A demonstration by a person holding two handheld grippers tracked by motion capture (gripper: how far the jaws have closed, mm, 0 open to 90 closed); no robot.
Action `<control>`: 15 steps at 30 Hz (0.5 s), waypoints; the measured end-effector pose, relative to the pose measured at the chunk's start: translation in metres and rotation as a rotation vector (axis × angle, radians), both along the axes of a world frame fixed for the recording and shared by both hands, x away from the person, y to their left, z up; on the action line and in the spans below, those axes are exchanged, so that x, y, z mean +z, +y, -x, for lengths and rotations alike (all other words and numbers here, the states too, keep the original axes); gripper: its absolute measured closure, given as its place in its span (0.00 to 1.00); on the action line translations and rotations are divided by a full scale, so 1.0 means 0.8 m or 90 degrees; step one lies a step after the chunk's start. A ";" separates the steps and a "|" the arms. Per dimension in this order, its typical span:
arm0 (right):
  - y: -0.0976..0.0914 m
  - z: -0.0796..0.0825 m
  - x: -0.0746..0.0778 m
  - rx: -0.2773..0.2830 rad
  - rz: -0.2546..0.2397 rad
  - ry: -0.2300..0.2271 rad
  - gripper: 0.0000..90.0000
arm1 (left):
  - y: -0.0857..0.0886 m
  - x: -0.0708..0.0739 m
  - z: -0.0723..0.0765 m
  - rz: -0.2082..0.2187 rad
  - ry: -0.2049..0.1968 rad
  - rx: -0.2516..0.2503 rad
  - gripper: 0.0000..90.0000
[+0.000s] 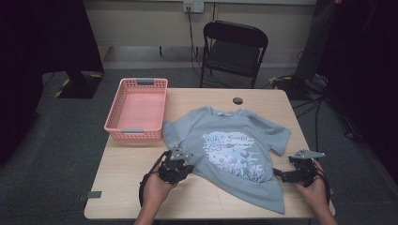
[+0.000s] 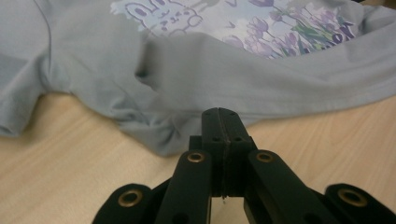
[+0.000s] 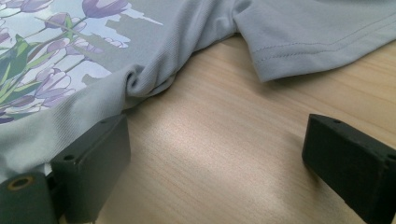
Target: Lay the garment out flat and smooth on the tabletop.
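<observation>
T-shirt [image 1: 230,145] lay spread on table [image 1: 122,187], print up, just right of pink basket [image 1: 137,108]. Left gripper [image 1: 180,169] sat at shirt's left hem edge, jaws clenched w/ no cloth seen between them. Right gripper [image 1: 281,174] sat at shirt's right edge, jaws released wide, one jaw touching fabric, other over bare wood.

The high view is dim, with dark corners at upper left and right. The table [image 1: 197,192] is evenly lit. In the gripper views, near jaws blur; a soft sheen crosses the wood at centre.
</observation>
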State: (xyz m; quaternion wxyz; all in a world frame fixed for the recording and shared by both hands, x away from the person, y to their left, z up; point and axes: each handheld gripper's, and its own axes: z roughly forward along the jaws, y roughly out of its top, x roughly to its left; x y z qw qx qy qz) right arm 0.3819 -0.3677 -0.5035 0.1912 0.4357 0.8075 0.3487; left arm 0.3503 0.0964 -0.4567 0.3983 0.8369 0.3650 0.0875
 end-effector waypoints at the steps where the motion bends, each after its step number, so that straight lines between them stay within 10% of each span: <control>1: 0.000 0.000 0.000 0.000 0.000 0.000 0.07 | 0.001 -0.001 0.003 -0.003 0.001 -0.002 1.00; 9: 0.000 0.000 0.000 0.000 0.000 0.000 0.07 | 0.013 -0.009 0.005 0.010 -0.003 0.021 0.98; 15: 0.000 0.000 0.000 0.000 0.000 0.000 0.07 | 0.009 0.002 -0.028 0.020 -0.037 0.061 0.57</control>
